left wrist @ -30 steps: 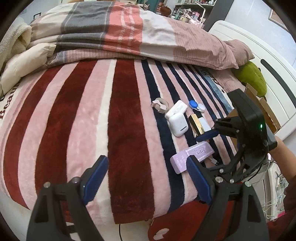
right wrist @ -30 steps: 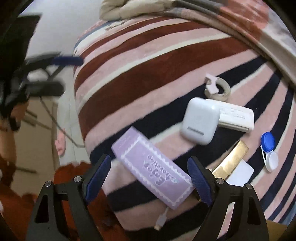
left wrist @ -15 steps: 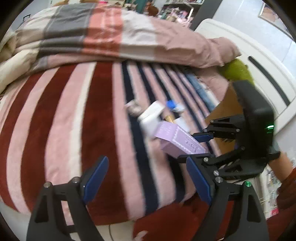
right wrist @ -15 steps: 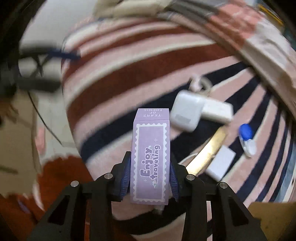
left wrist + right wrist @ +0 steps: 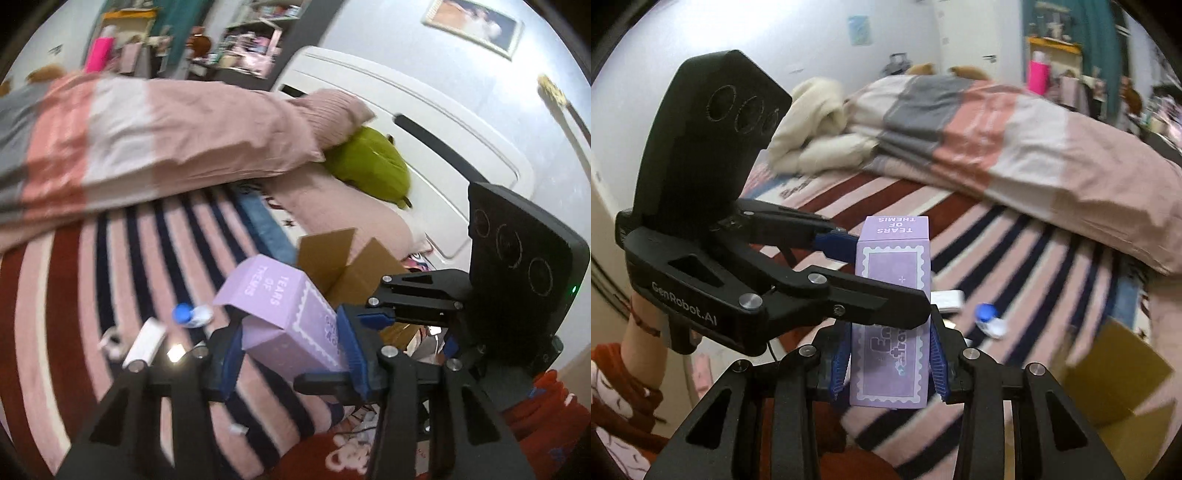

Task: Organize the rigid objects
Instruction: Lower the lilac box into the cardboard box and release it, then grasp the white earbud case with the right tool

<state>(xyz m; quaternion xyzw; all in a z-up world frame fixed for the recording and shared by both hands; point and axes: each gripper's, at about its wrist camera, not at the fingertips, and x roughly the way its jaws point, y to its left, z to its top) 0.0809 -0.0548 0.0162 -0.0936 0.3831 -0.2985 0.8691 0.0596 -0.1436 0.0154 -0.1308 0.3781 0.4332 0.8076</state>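
Lifted clear of the striped bed blanket (image 5: 1015,251), the lilac cardboard carton (image 5: 891,314) is now clamped by both the right hand-held gripper (image 5: 888,363) and the left hand-held gripper (image 5: 291,356), near the brown cardboard box (image 5: 343,266), so a handover seems underway.

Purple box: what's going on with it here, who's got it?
Both grippers are on the purple box, held up above the striped blanket. The right gripper clamps its lower part and the left gripper is shut on it from the side, so it looks like a handover or regrasp. An open cardboard box sits just behind. The lens case and white case lie on the bed.
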